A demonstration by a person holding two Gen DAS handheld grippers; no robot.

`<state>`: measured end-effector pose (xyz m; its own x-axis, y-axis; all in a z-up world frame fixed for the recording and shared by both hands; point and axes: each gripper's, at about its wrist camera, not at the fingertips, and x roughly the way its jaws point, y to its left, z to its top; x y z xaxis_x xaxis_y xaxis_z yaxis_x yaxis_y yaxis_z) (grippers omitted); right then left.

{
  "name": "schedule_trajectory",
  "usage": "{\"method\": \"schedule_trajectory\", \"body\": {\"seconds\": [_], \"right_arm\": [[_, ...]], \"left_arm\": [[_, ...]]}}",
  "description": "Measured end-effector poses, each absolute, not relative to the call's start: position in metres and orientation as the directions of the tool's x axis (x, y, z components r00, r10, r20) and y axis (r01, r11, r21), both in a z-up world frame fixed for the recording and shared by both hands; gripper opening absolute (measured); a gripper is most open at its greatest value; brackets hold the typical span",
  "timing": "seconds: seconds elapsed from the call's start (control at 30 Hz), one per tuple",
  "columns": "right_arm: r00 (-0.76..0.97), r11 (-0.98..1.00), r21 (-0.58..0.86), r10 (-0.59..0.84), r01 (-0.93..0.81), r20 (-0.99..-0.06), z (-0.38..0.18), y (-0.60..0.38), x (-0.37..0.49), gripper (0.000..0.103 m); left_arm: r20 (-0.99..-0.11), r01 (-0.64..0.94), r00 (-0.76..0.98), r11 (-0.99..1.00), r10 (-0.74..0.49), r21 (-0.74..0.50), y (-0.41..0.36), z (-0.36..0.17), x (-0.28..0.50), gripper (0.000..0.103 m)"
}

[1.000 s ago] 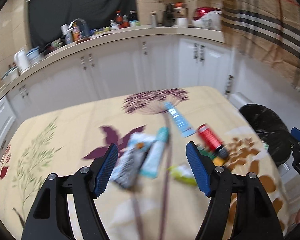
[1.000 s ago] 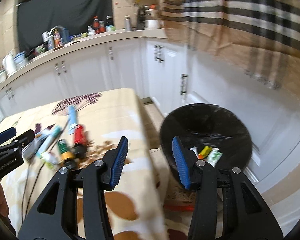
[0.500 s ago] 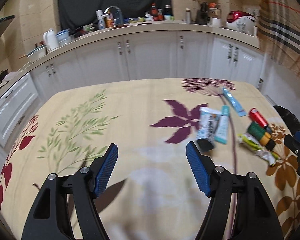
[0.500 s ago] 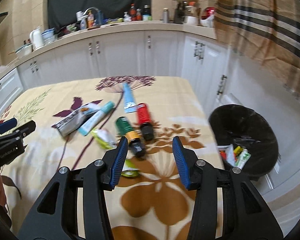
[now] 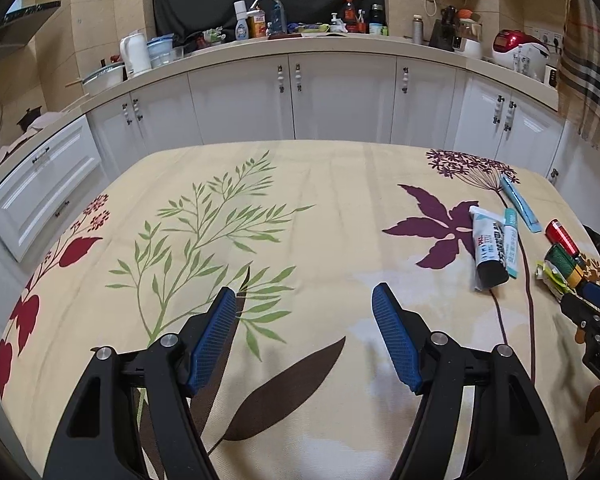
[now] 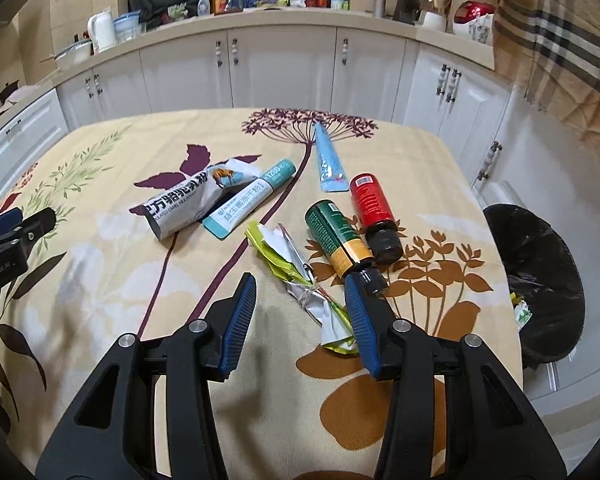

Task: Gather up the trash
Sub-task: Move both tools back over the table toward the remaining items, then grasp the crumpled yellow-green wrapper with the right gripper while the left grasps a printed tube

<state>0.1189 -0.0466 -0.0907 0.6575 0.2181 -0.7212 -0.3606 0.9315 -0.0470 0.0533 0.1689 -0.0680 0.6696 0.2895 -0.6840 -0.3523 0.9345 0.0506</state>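
The left gripper [image 5: 304,336] hangs spread over bare worktop [image 5: 300,184]. The right gripper [image 6: 300,312], also spread, straddles the crumpled wrapper [image 6: 296,268] lying beside the green bottle [image 6: 336,236]. The wrapper looks light, soft and crushable; pinching its bunched middle should hold best.

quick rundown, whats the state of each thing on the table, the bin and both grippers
left gripper: open, empty, above bare tablecloth
right gripper: open, empty, over the crumpled wrapper
crumpled wrapper: torn, flat on table
green bottle: lying, capped
red bottle: lying, capped
white pouch: lying flat
teal tube: lying flat
blue sachet: lying flat
trash bin: bag-lined, some trash inside
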Motion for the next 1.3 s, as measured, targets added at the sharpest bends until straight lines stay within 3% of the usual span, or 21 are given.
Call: {"method": "schedule_trajectory", "body": {"seconds": [0.6, 0.67, 0.73, 0.77, 1.3], "right_arm": [[0.591, 0.919, -0.046, 0.212, -0.391, -0.778, -0.101, -0.042, 0.135, 0.043], [0.593, 0.918, -0.04, 0.221, -0.395, -0.774, -0.101, -0.042, 0.135, 0.037], [0.593, 0.914, -0.041, 0.226, -0.403, -0.773, -0.101, -0.04, 0.134, 0.018], [0.591, 0.913, -0.035, 0.233, -0.406, -0.773, -0.101, -0.04, 0.134, 0.016], [0.691, 0.942, 0.021, 0.26, -0.334, -0.675, -0.064, -0.073, 0.124, 0.015]], "left_arm": [[-0.695, -0.322, 0.672, 0.946, 0.256, 0.037, 0.161, -0.074, 0.059, 0.069], [-0.696, -0.316, 0.674, 0.948, 0.249, 0.033, 0.158, -0.074, 0.06, 0.069], [-0.696, -0.306, 0.676, 0.951, 0.241, 0.032, 0.155, -0.073, 0.062, 0.069], [-0.696, -0.303, 0.677, 0.952, 0.239, 0.032, 0.153, -0.073, 0.062, 0.069], [-0.677, -0.173, 0.725, 0.985, 0.127, -0.001, 0.106, -0.062, 0.082, 0.069]]}}
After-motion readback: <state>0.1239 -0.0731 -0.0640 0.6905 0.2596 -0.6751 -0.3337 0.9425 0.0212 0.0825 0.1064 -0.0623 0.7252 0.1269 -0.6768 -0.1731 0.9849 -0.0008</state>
